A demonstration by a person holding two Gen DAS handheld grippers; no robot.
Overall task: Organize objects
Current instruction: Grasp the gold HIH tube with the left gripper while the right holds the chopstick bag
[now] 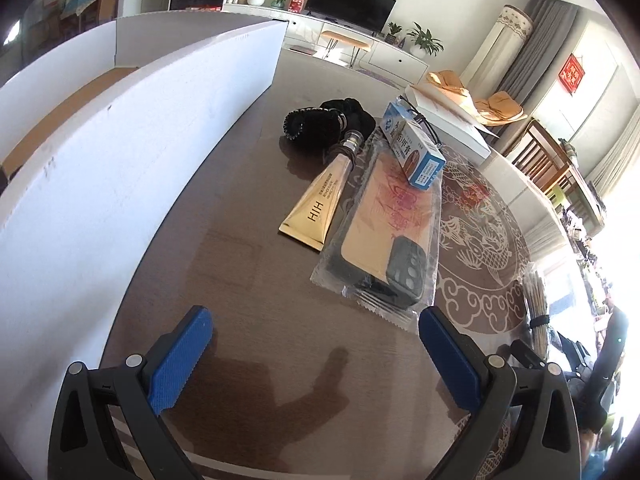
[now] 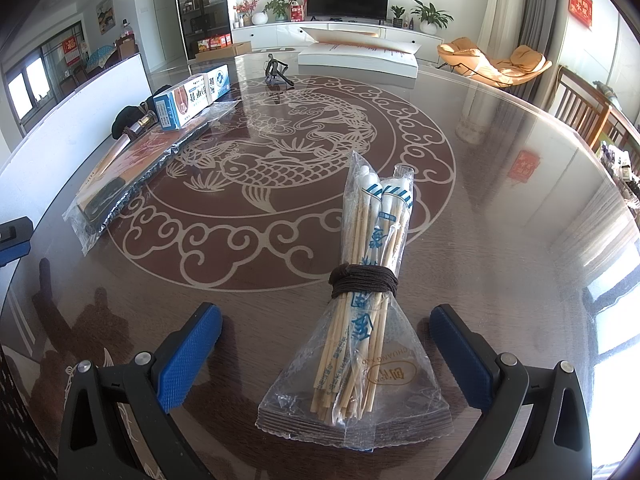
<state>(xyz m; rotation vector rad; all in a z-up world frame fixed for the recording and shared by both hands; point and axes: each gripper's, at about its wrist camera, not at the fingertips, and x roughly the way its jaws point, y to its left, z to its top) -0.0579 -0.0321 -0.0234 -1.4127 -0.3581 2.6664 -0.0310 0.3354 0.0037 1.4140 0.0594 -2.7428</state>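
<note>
Right gripper (image 2: 326, 356) spread wide, empty, jaws flanking bagged cotton-swab bundle (image 2: 360, 304) lying on glass-topped table (image 2: 500, 168). Left gripper (image 1: 316, 356) also spread, holding nothing.

Progress — judged barely begun: gold tube (image 1: 316, 204), packaged phone case (image 1: 384, 236), blue-and-white box (image 1: 416, 148), black hair ties (image 1: 328, 124) all loose beside white cardboard box (image 1: 132, 152).

Left view alone shows tube and carton interior — apparently empty; right view alone shows swabs clearly.

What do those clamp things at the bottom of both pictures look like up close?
The left gripper and the right gripper look alike: two black plastic arms with triangular cut-outs and round silver pivot pins, each tipped with a blue, finely ridged rectangular pad. No cables, sleeves or hands show.
</note>
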